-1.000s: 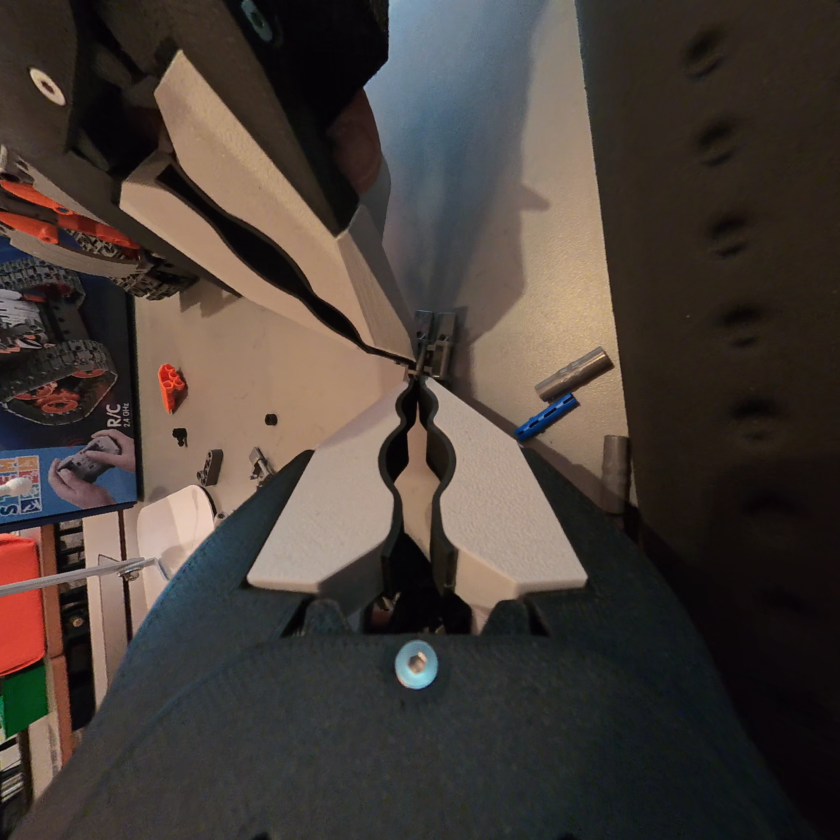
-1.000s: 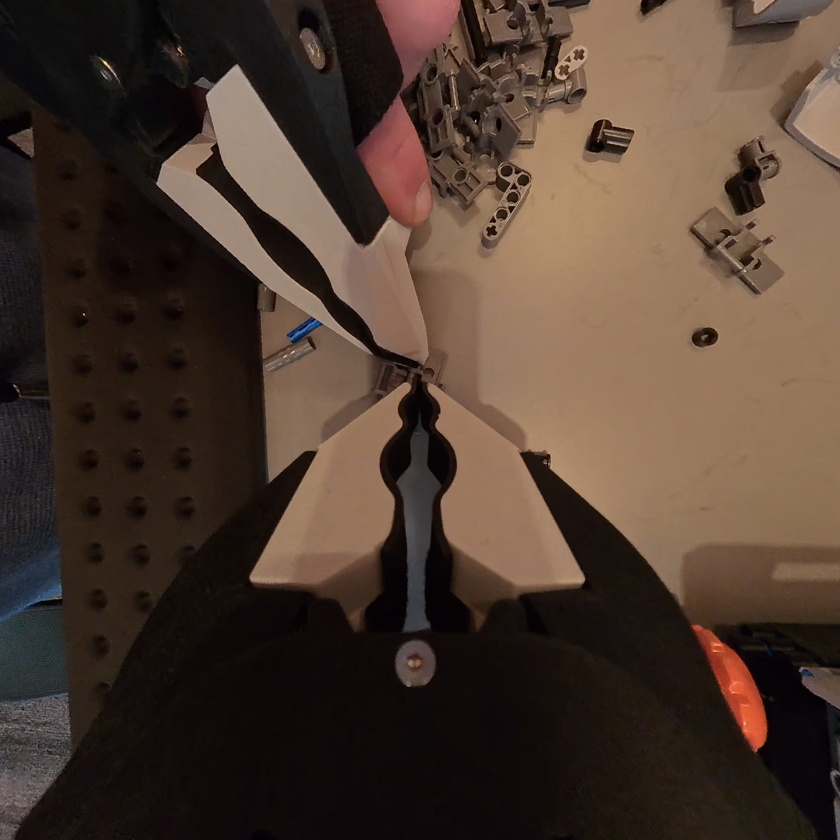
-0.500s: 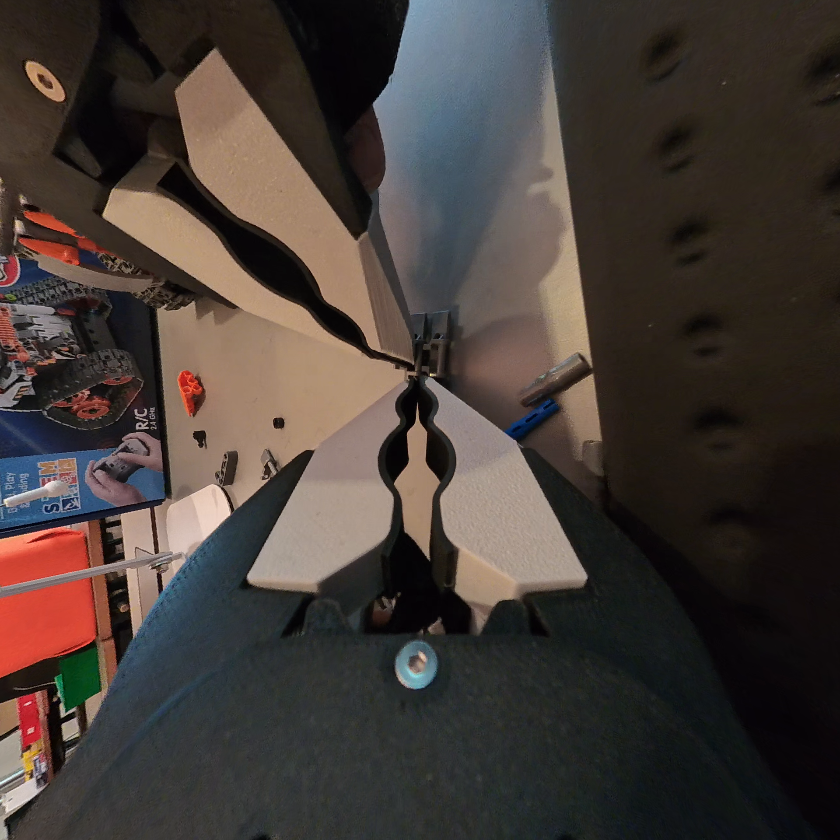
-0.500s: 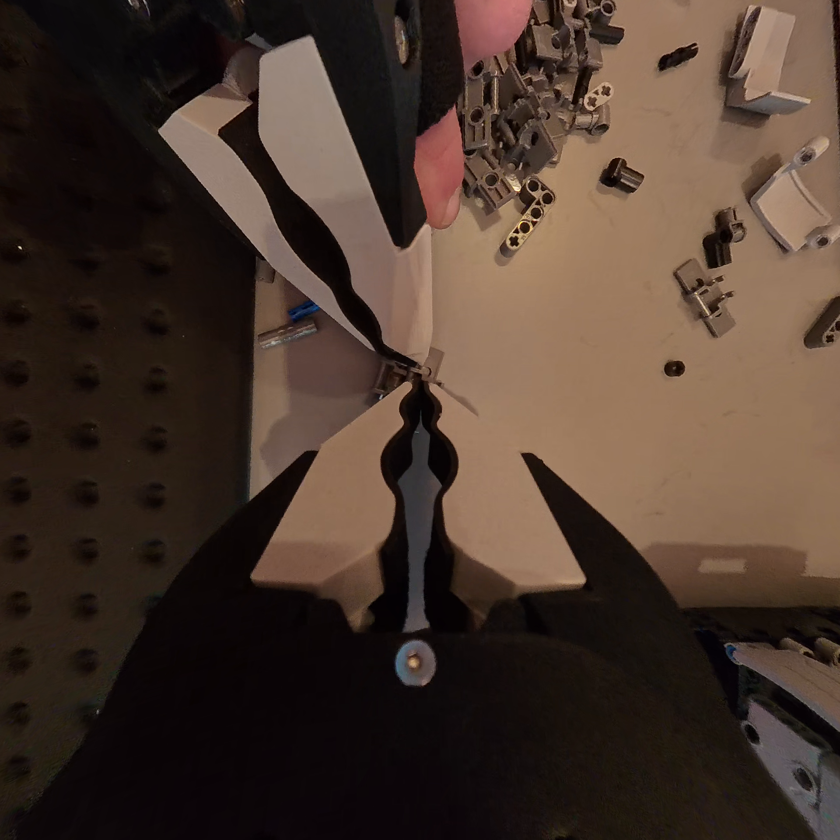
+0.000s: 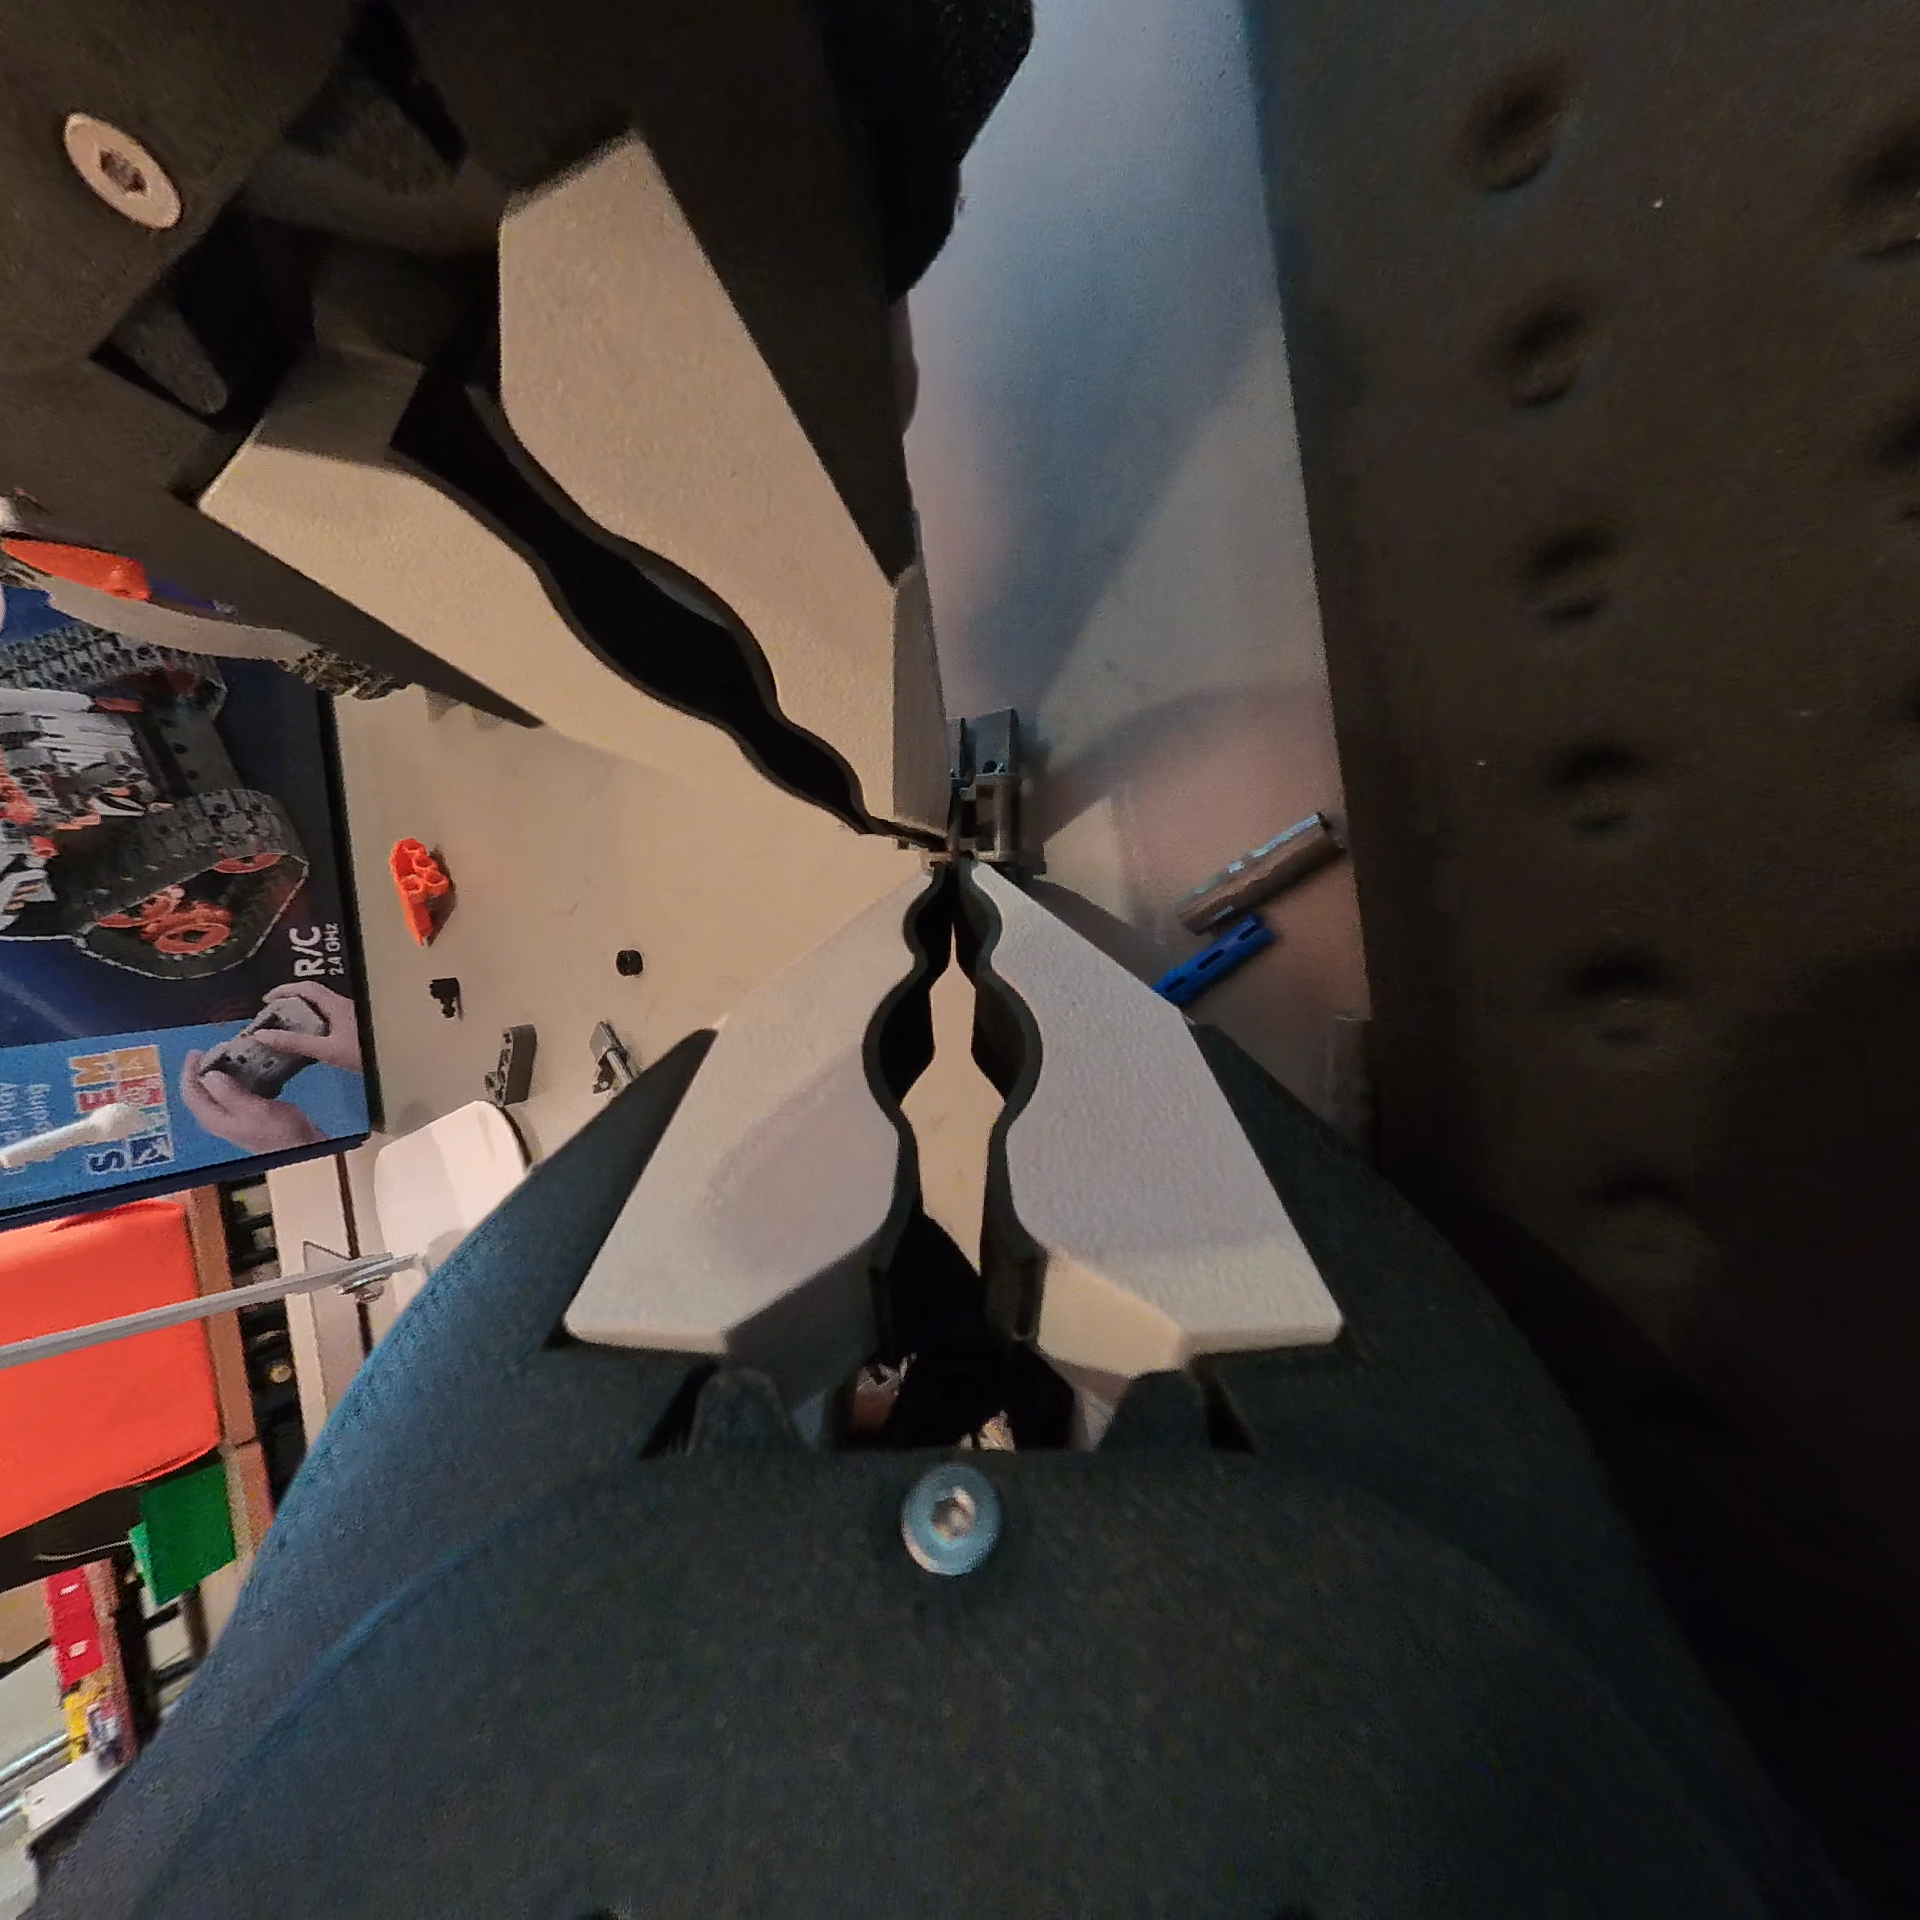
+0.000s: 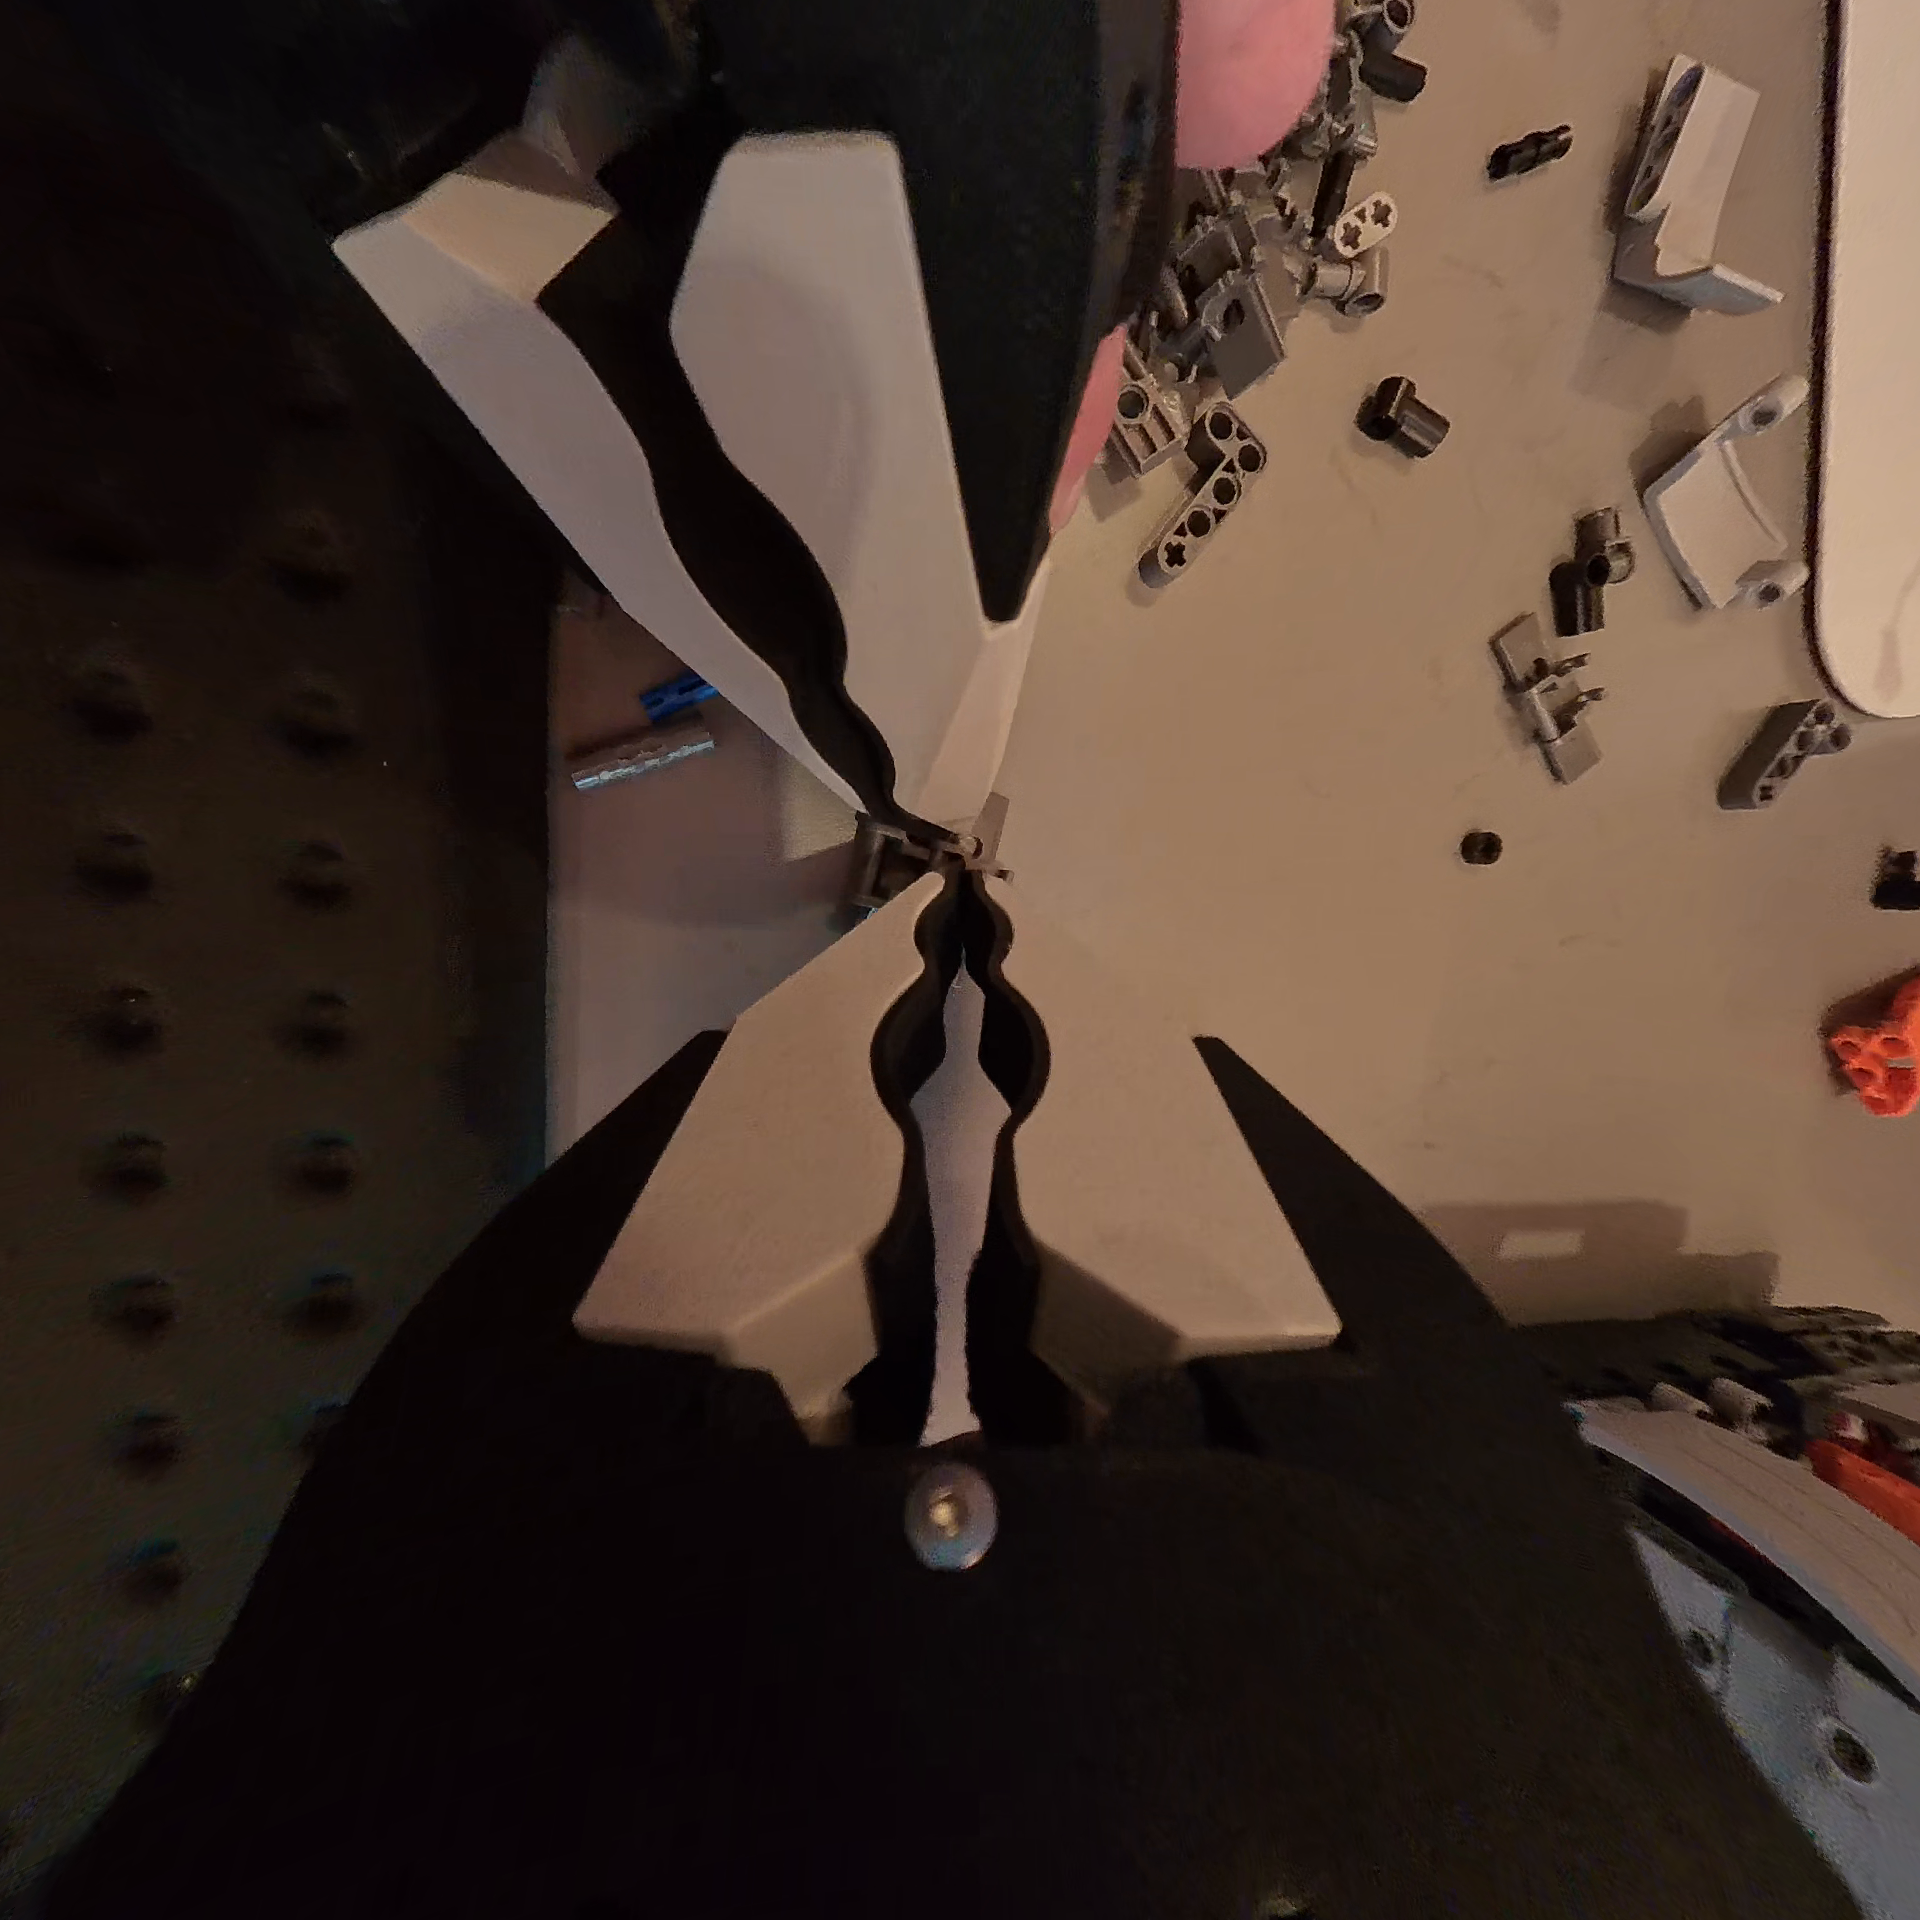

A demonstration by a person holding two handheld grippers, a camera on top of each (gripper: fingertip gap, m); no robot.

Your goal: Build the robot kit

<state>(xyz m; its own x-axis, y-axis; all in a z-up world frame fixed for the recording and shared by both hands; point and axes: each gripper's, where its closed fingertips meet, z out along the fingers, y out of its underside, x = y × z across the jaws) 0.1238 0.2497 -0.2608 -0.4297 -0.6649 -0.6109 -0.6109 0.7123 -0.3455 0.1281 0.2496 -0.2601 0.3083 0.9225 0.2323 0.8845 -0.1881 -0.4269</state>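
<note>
My left gripper (image 5: pixel 951 868) and my right gripper (image 6: pixel 958 878) meet tip to tip above the beige table (image 6: pixel 1247 987). Both are shut on a small grey building-toy connector piece (image 5: pixel 987 774), which also shows in the right wrist view (image 6: pixel 883 857). It is held just off the table. In the left wrist view the right gripper (image 5: pixel 914 831) comes in from the upper left. In the right wrist view the left gripper (image 6: pixel 909 821) comes in from the upper left, with a person's finger (image 6: pixel 1236 94) beside it. How the piece's parts join is hidden by the fingertips.
A blue pin (image 5: pixel 1216 956) and a grey tube (image 5: pixel 1262 868) lie by a dark studded panel (image 5: pixel 1610 727). A pile of grey pieces (image 6: pixel 1247 291), white curved panels (image 6: pixel 1725 509), an orange piece (image 6: pixel 1881 1060) and a toy box (image 5: pixel 156 935) lie around. The tips of both grippers are at nearly the same place.
Both grippers stay shut on the grey piece. In the right wrist view the left gripper has swung more upright, and the table parts have shifted left and down.
</note>
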